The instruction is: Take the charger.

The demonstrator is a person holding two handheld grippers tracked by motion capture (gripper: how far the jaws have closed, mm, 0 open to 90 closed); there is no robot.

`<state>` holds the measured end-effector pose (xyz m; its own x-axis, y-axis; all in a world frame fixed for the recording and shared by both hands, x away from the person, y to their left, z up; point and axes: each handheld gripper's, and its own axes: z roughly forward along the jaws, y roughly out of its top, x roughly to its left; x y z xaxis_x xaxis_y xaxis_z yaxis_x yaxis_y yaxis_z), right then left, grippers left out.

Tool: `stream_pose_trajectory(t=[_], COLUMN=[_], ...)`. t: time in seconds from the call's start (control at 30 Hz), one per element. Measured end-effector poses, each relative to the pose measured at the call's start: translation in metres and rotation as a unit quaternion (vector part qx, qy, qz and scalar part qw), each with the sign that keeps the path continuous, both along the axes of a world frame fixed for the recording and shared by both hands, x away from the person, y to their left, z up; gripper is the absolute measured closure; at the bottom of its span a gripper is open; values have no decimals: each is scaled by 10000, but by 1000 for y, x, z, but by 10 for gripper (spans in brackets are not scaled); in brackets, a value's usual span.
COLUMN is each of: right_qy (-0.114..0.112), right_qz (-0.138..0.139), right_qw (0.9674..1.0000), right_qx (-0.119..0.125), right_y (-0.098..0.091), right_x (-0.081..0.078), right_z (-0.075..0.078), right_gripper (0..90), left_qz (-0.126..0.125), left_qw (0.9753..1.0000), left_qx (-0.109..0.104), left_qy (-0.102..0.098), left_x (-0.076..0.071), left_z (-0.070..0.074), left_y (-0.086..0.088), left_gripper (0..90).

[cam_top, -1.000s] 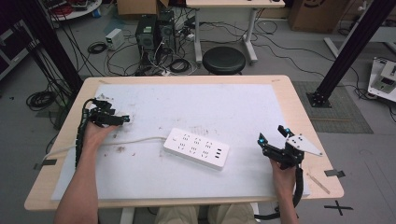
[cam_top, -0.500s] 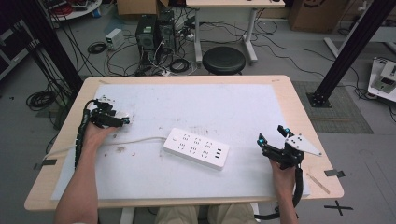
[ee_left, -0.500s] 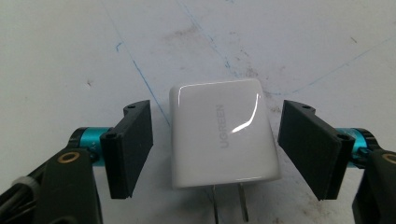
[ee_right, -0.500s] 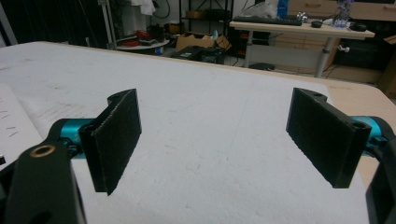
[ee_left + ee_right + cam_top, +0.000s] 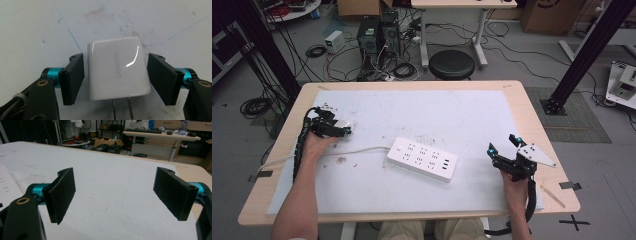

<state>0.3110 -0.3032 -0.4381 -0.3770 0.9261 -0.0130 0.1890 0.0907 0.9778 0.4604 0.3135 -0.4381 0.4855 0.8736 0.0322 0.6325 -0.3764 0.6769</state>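
Note:
A white UGREEN wall charger [image 5: 117,72] lies flat on the white table cover [image 5: 432,115], its two prongs toward the camera. My left gripper [image 5: 115,60] points down over it, a black jaw on each side. The jaws have just been closing, and a thin gap still shows at each pad. In the high view the left gripper [image 5: 338,130] is at the table's left with the charger [image 5: 344,123] at its tips. A white power strip [image 5: 422,159] lies mid-table. My right gripper [image 5: 503,144] stands open at the right, nothing between its jaws [image 5: 117,192].
The strip's white cable [image 5: 357,150] runs left past my left hand and off the table edge. The wooden table rim [image 5: 557,185] borders the cover. Beyond the far edge are a black stool [image 5: 453,64], computer cases and floor cables.
The left gripper's jaws have drawn closer around the charger. Both hands and the power strip stay where they were.

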Motion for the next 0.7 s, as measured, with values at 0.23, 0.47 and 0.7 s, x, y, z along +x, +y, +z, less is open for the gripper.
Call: stream_pose_trajectory(t=[0.23,0.47,0.7], right_qy=[38,3,39], right_qz=[-17,0,0], right_qw=[10000,10000,10000], right_qx=[-2,-40,-20], right_y=[1,1,2], right_x=[0,0,-1], right_z=[0,0,0], right_gripper=[185,185,185], left_qz=[-31,-42,-94], left_qw=[10000,10000,9999], left_qx=[21,-15,-20], left_qy=[14,40,37], left_x=[0,0,0], left_z=[-1,0,0], left_y=[0,0,1], left_gripper=[346,386,421])
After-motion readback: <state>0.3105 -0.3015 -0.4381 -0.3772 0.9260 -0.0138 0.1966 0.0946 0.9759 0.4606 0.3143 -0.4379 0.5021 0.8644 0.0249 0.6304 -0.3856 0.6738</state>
